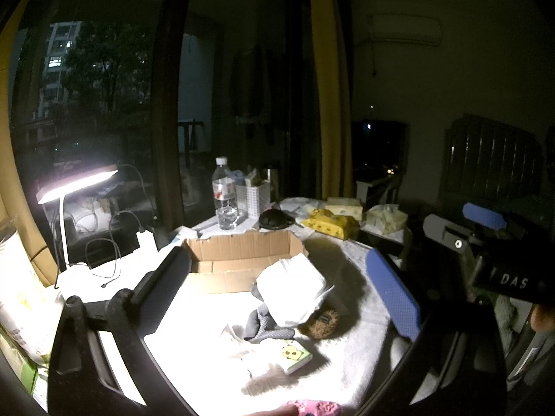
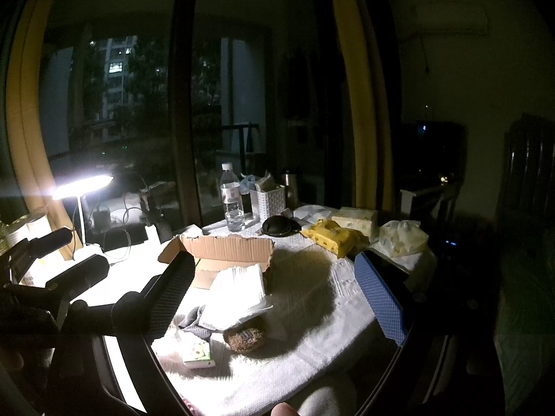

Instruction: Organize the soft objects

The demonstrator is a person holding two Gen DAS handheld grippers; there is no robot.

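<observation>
A folded white padded diaper (image 1: 293, 289) lies on the white textured tablecloth (image 1: 360, 357), just in front of the open brown cardboard box (image 1: 239, 253) and touching its near edge. In the right wrist view its long axis runs from the box toward the viewer, and its near end is tilted up over the items beneath. Under that near end lie a grey knitted sock (image 1: 260, 326), a brown speckled round soft item (image 1: 321, 324) and a small white tissue pack with a yellow cartoon print (image 1: 295, 357), all close together.

The left gripper (image 1: 277, 298) is held low over the tablecloth, its fingers wide apart, flanking the pile and holding nothing. The right gripper (image 2: 277, 298) is posed likewise, its fingers spread and holding nothing.

Behind the box stand a clear plastic water bottle (image 1: 223, 187), a drinking glass (image 1: 227, 216) and a white perforated basket (image 1: 256, 199). A yellow wipes pack (image 1: 329, 223) lies further right. A lit white desk lamp (image 1: 78, 182) stands at left.
</observation>
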